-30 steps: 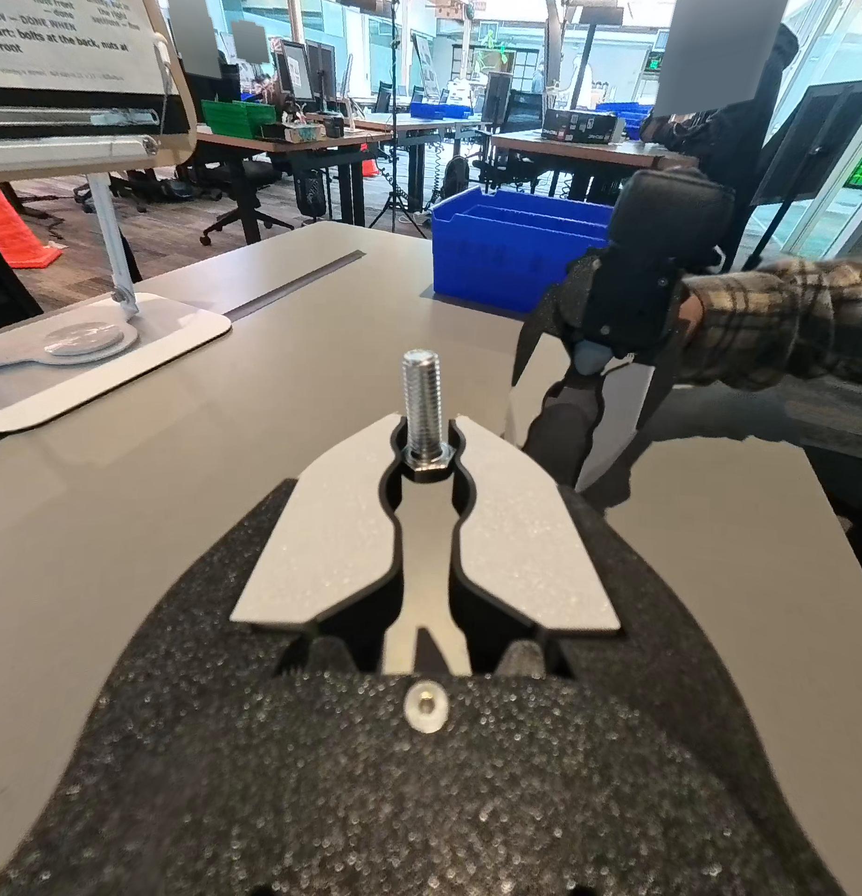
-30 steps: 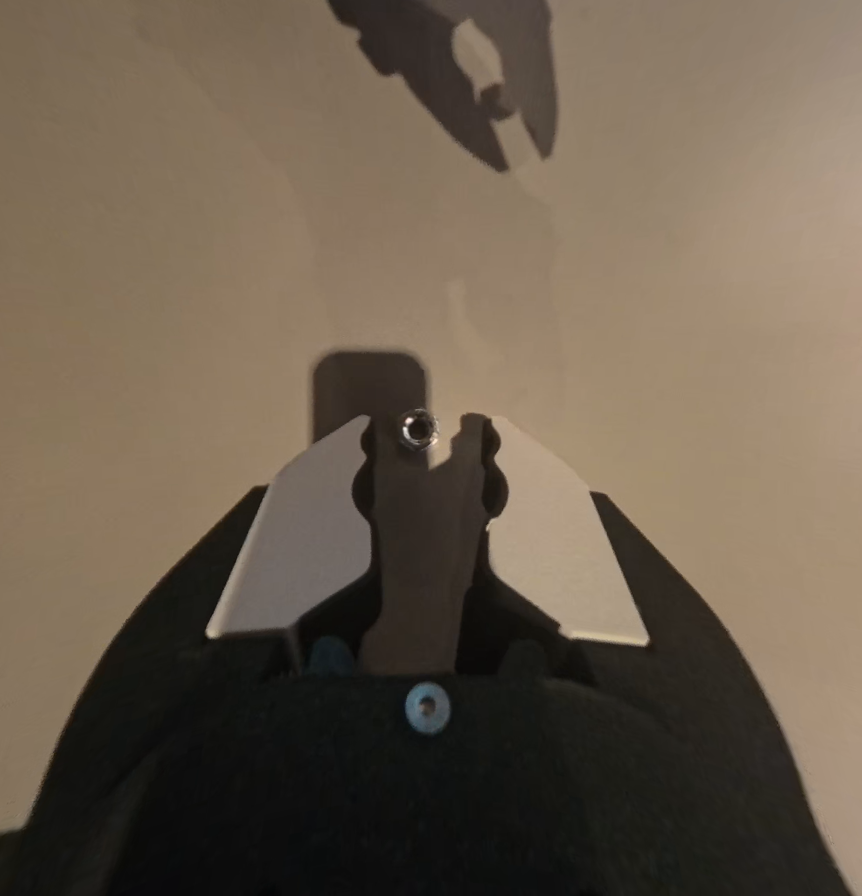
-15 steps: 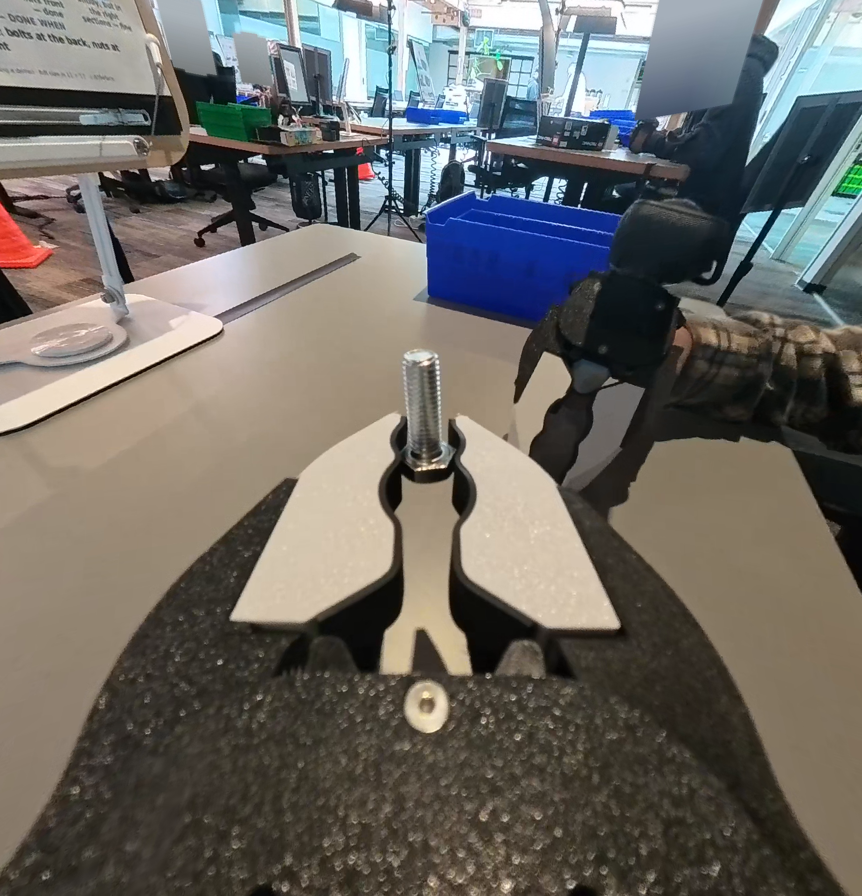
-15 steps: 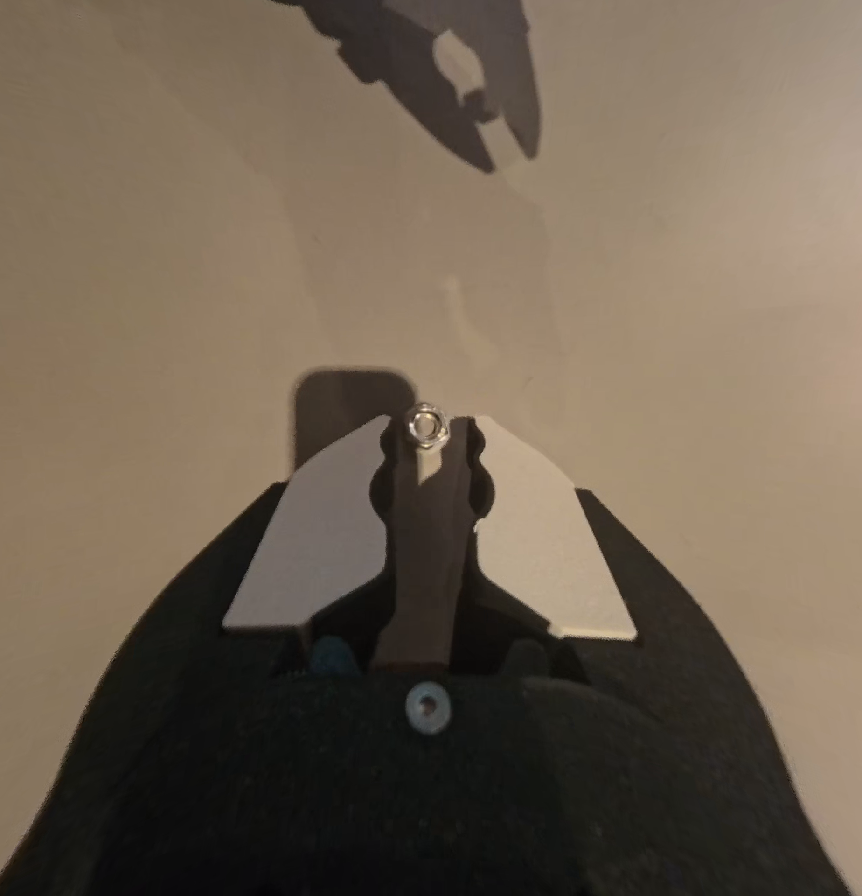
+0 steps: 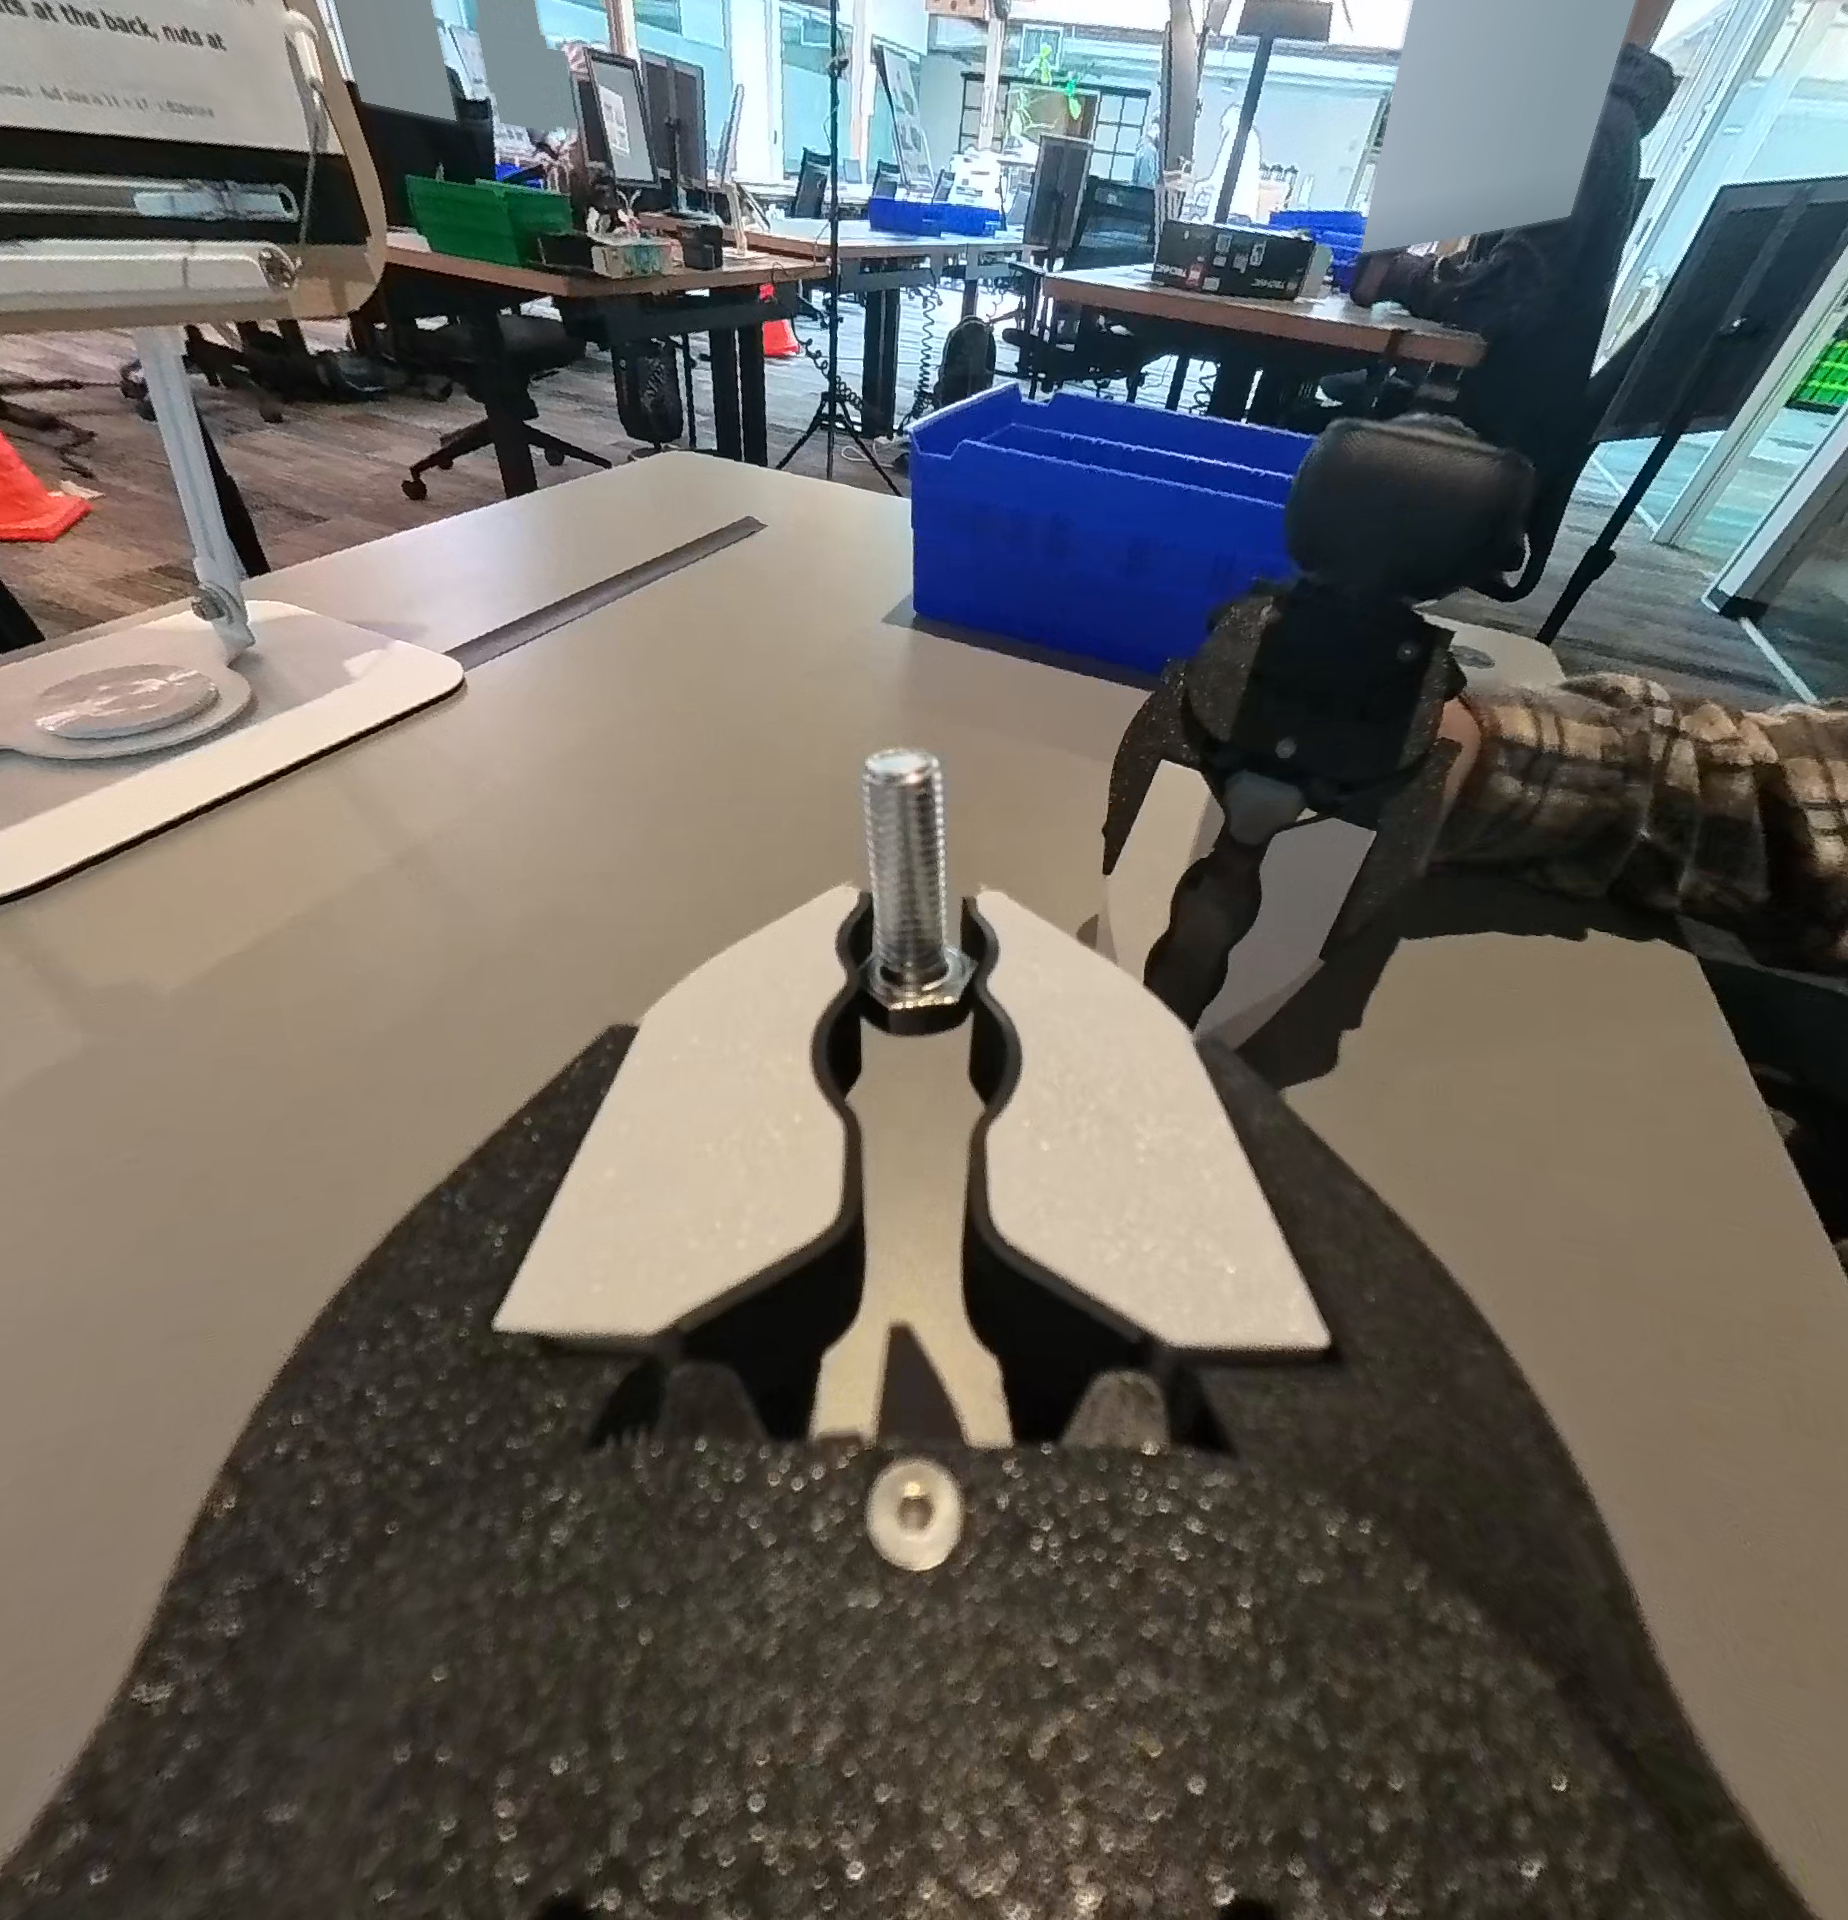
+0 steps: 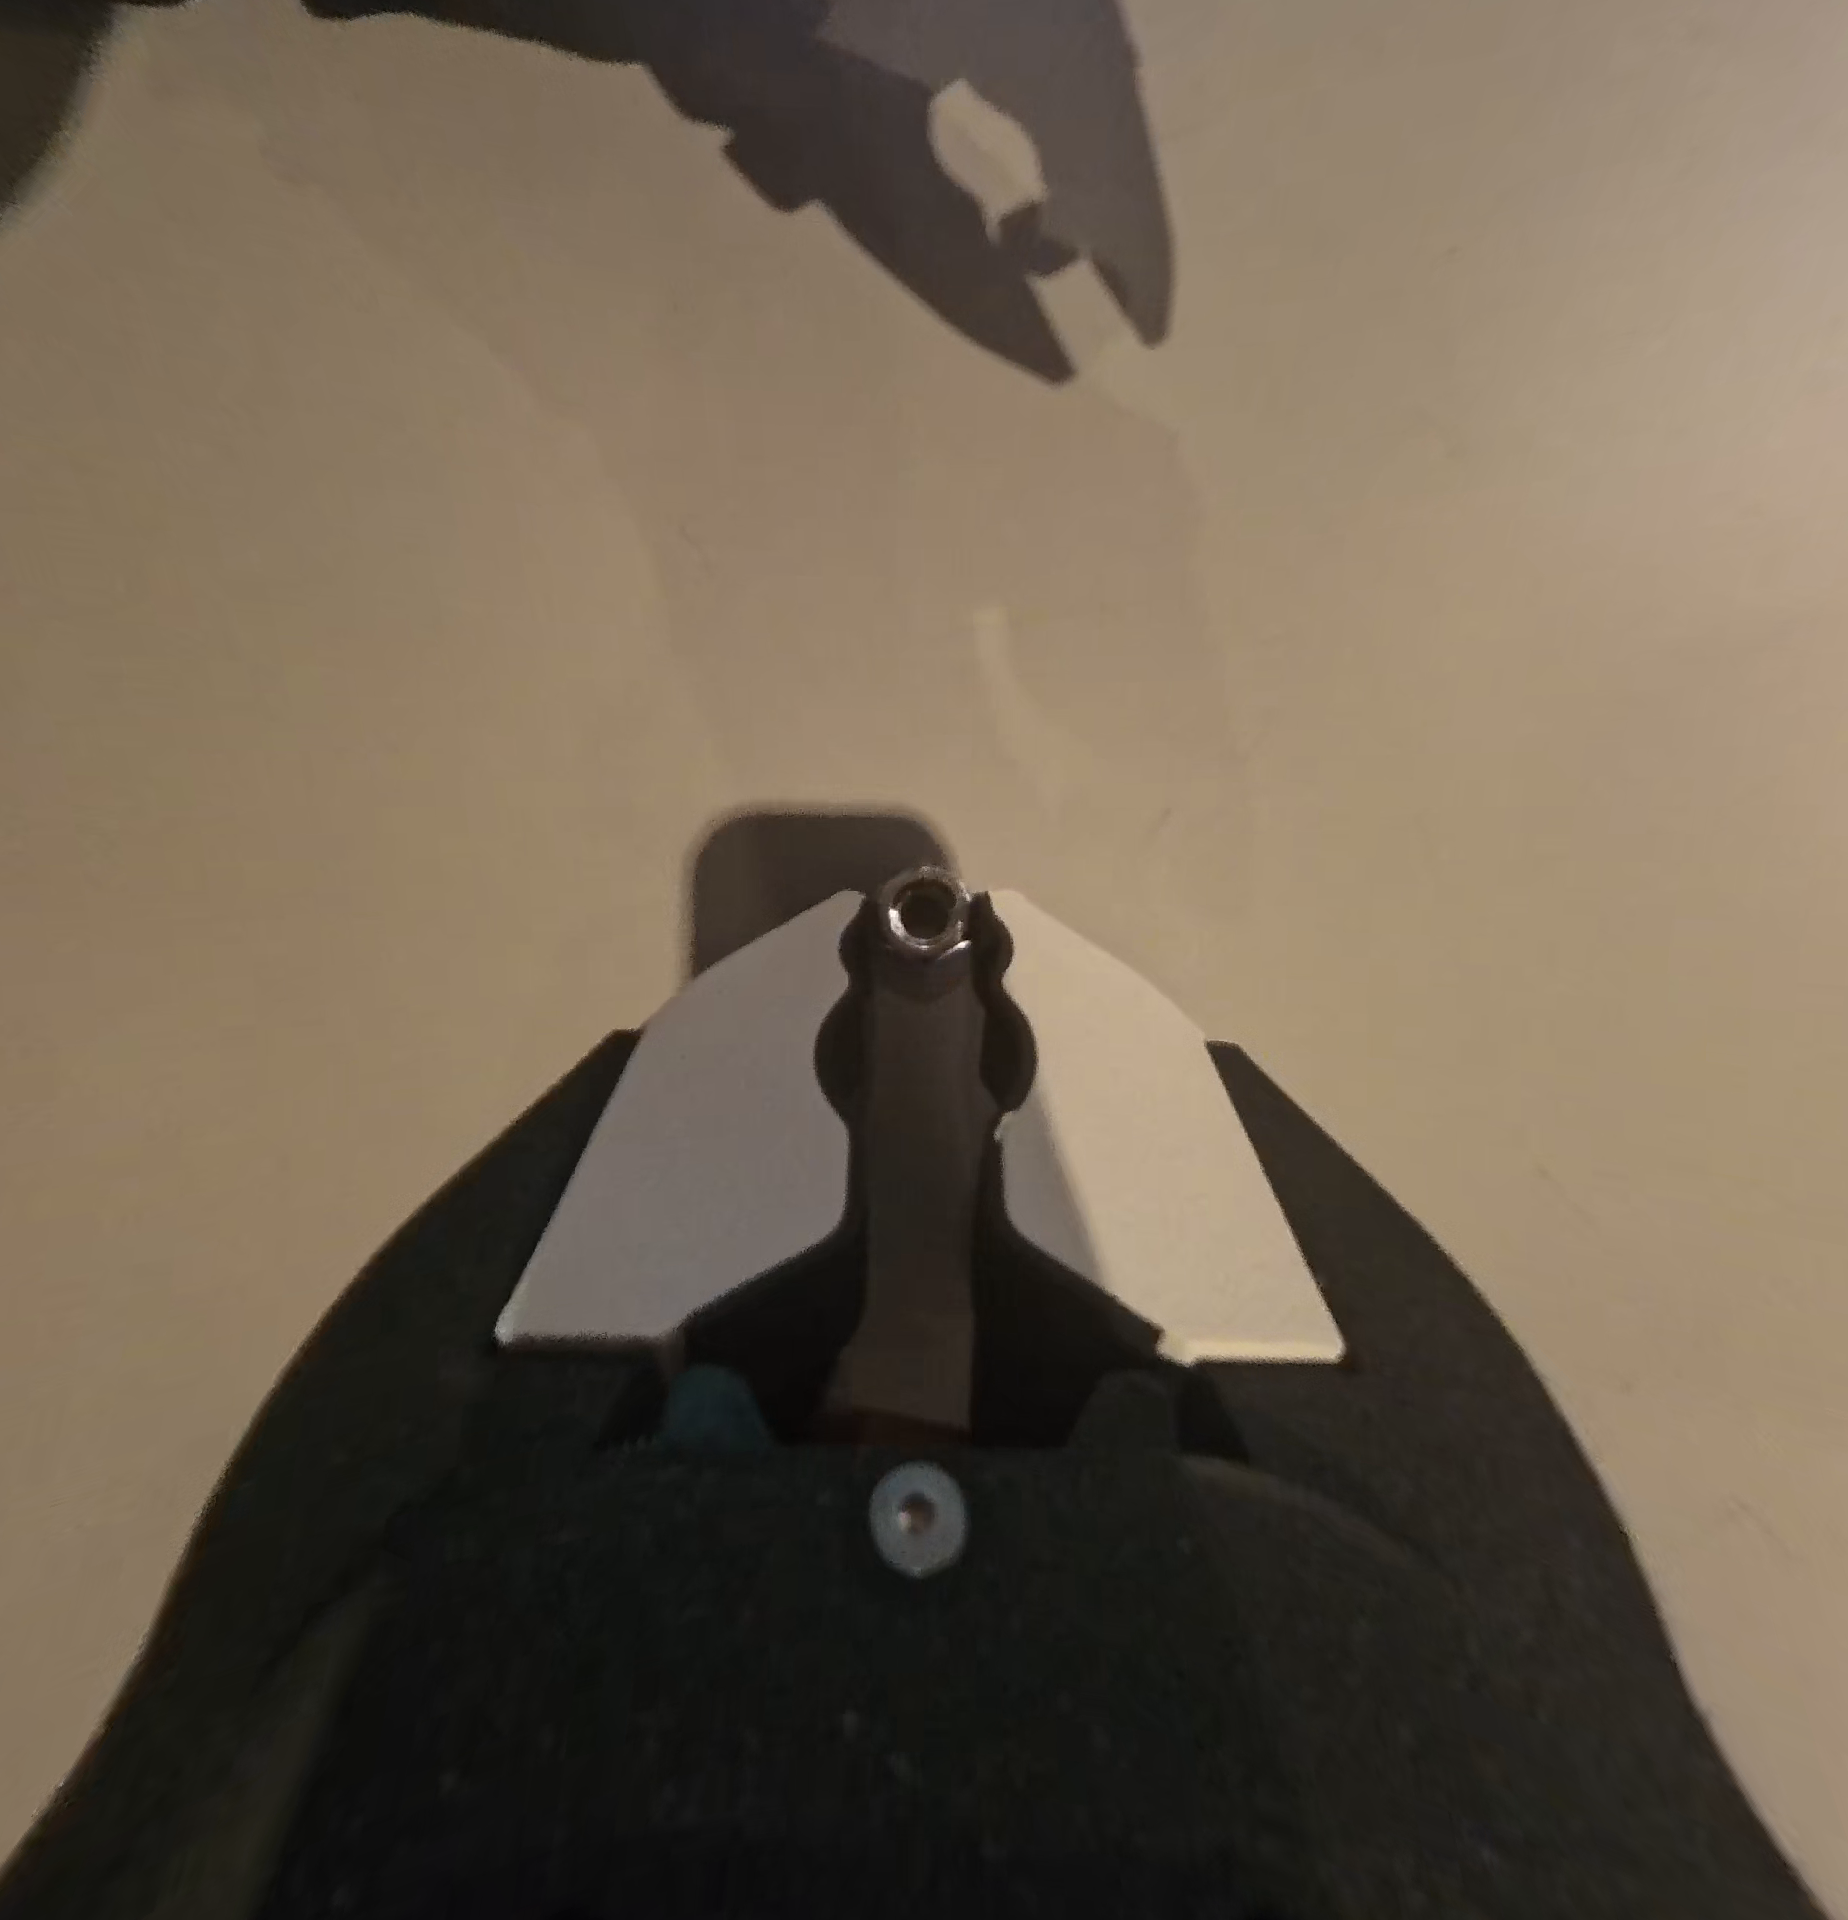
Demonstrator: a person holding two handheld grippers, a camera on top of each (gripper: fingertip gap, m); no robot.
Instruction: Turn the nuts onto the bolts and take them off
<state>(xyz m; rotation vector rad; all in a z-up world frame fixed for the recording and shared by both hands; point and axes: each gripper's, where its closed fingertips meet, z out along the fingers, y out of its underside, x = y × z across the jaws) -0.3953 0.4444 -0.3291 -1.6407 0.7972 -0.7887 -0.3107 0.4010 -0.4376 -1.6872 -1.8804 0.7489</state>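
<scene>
Left gripper (image 5: pixel 912 971) clamped on bolt (image 5: pixel 907 862) by its hex head, threaded shank upright above grey table (image 5: pixel 380 987). Right gripper (image 6: pixel 925 920) pinching nut (image 6: pixel 925 918) at fingertips, bore facing camera, pointed down at table. Seen from left wrist: right gripper (image 5: pixel 1226 961) off to bolt's right, tips near table, apart from bolt. Blue bin (image 5: pixel 1086 540) behind.

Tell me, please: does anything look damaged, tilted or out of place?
Nothing stands out. The left gripper holds the silver threaded bolt upright by its hex head; the right gripper holds a small silver hex nut.
</scene>
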